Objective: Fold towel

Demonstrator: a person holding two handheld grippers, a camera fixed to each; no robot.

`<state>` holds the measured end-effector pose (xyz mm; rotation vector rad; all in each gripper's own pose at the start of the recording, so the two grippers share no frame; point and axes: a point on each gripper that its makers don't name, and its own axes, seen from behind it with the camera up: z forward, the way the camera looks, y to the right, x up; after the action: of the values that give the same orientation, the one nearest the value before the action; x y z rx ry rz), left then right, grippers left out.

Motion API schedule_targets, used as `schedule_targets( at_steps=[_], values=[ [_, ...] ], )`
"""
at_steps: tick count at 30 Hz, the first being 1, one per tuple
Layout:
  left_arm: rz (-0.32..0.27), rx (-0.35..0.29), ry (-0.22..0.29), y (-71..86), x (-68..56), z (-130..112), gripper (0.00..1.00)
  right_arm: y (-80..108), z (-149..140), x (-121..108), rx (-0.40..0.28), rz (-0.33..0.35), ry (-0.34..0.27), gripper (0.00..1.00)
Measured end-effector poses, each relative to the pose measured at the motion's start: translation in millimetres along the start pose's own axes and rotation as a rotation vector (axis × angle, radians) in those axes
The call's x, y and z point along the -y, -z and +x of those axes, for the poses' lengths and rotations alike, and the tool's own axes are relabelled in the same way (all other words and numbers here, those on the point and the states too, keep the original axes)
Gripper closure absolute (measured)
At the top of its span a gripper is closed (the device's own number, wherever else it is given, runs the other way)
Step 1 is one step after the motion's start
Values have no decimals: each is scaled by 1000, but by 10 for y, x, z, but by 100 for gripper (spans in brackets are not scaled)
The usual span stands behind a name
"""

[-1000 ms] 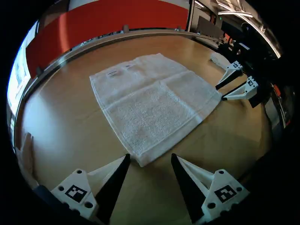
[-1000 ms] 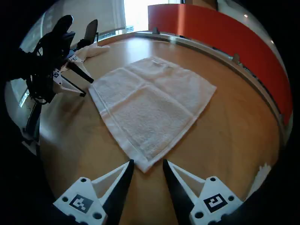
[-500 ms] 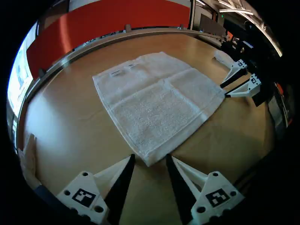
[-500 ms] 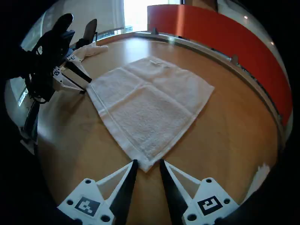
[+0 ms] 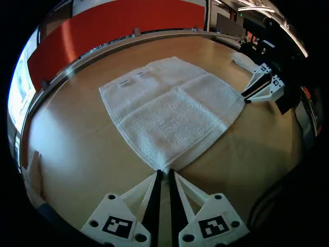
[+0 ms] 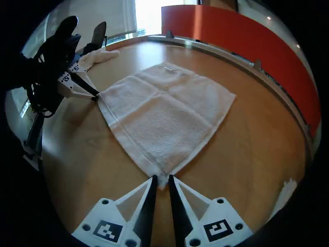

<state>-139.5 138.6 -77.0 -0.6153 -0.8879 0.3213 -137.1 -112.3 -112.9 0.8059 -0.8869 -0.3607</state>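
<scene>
White towel (image 5: 172, 111) flat on bench (image 5: 82, 136); left gripper (image 5: 164, 173) and right gripper (image 6: 161, 178) pinch adjacent near corners between closed fingers (image 5: 154, 201), far edge ahead.

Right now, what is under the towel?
The towel lies flat on the wooden table. No bulge shows, but anything beneath the cloth is covered from view.

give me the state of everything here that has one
towel, spread flat on the table, two corners pinched
left gripper, shut on one towel corner
right gripper, shut on another towel corner
spare cloth, crumpled near the table edge
</scene>
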Motion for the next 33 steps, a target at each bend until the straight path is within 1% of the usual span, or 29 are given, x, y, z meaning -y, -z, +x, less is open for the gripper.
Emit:
schedule_targets(
  at_steps=[6,12,17,19,21,24,27,33],
  values=[
    [3,5,10,3,19,1,88,28,-13,44,11,18,-7,83],
    [5,9,7,21,21,-8,89,47,-29,48,26,15,-3,83],
    [6,10,11,20,7,-8,88,63,-35,32,46,9,15,85],
    [5,9,14,20,3,-4,88,67,-28,22,51,5,26,86],
    [3,8,16,19,-2,-2,88,70,-18,12,54,-1,38,90],
    [2,7,16,17,-14,1,88,77,-2,-1,54,-12,47,92],
    [5,6,17,20,-16,7,88,83,-1,14,52,-5,38,92],
    [-2,-2,30,70,-22,35,89,122,45,26,23,8,-11,92]
  ],
)
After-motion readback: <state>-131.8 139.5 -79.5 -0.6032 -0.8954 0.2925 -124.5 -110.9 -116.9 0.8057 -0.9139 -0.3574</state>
